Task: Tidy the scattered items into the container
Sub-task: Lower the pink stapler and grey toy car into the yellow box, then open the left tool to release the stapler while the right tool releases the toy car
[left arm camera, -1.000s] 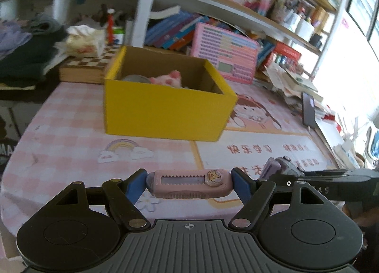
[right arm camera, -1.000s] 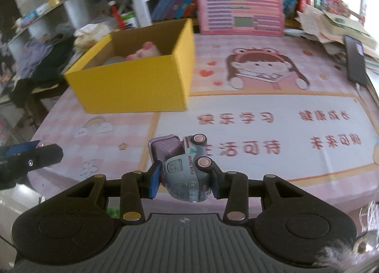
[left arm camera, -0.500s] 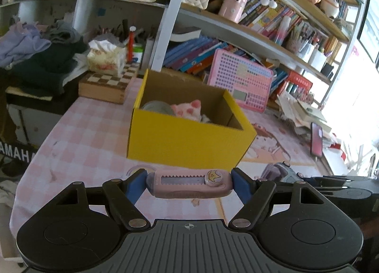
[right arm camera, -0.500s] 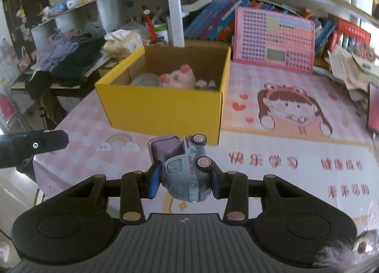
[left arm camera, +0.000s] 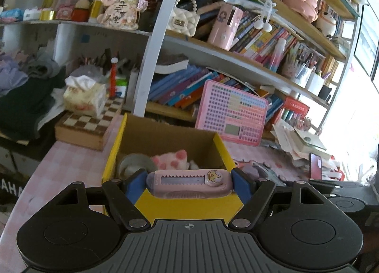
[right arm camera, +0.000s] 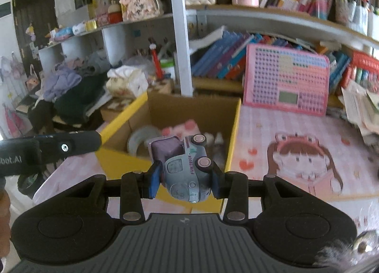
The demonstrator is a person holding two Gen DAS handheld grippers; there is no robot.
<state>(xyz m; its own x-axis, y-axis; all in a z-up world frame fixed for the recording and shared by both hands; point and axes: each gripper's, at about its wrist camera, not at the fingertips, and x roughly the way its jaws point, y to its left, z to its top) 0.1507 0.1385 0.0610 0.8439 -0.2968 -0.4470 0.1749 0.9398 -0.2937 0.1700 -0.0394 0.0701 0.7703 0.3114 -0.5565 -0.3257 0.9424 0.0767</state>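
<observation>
Inside yellow box (right arm camera: 233,130): plush pig (left arm camera: 169,160), tape roll (right arm camera: 139,141), left claw (left arm camera: 188,184) gripping pink cutter (left arm camera: 189,183), right claw (right arm camera: 187,179) gripping toy truck (right arm camera: 186,168)

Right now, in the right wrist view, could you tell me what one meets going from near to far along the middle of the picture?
Toy truck held in the right gripper → yellow box → tape roll and pink plush inside it → white shelf post.
</observation>
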